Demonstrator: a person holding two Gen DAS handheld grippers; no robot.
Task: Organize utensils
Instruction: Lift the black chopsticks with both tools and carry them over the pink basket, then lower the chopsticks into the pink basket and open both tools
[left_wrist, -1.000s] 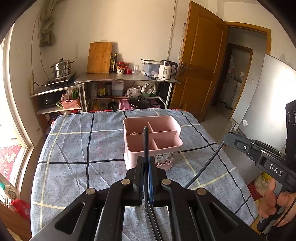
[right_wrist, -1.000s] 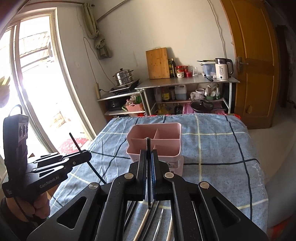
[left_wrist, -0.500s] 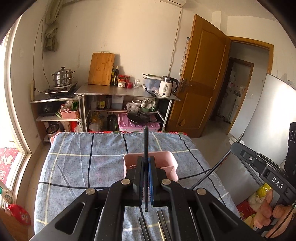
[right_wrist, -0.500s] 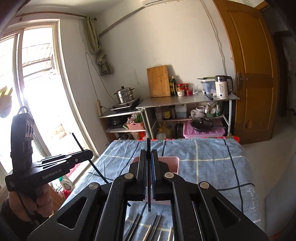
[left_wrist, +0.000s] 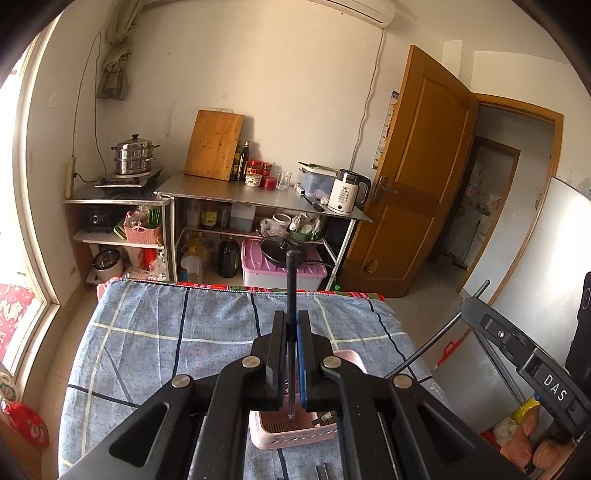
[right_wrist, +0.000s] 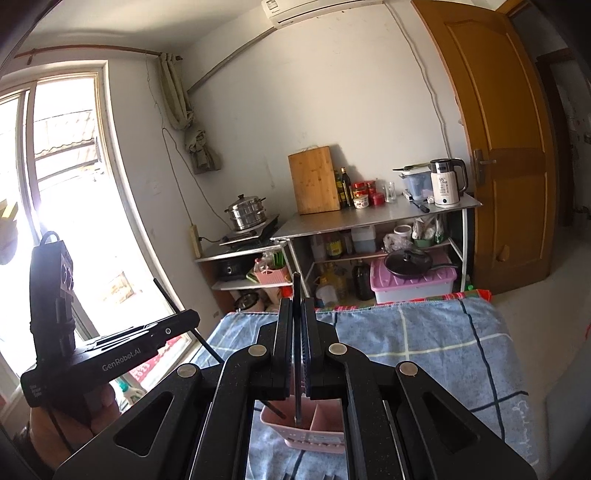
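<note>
My left gripper (left_wrist: 291, 325) is shut on a thin black chopstick (left_wrist: 290, 280) held upright, its lower tip over the pink divided utensil caddy (left_wrist: 295, 435) on the blue checked tablecloth (left_wrist: 155, 332). My right gripper (right_wrist: 296, 312) is shut on another black chopstick (right_wrist: 296, 291), upright, its tip over the same caddy (right_wrist: 314, 434). Each gripper shows in the other's view, the right one (left_wrist: 476, 306) and the left one (right_wrist: 184, 321), both with a stick. More utensils (left_wrist: 321, 472) lie on the cloth near the bottom edge, mostly hidden.
A metal kitchen rack (left_wrist: 258, 195) with cutting board, kettle (left_wrist: 345, 192), steamer pot and bottles stands beyond the table's far edge. A wooden door (left_wrist: 421, 177) is open on the right. A window (right_wrist: 55, 221) is on the left.
Both grippers have risen and tilted up over the caddy. The caddy has slid from mid-frame to below the jaws. Both chopsticks stay gripped.
</note>
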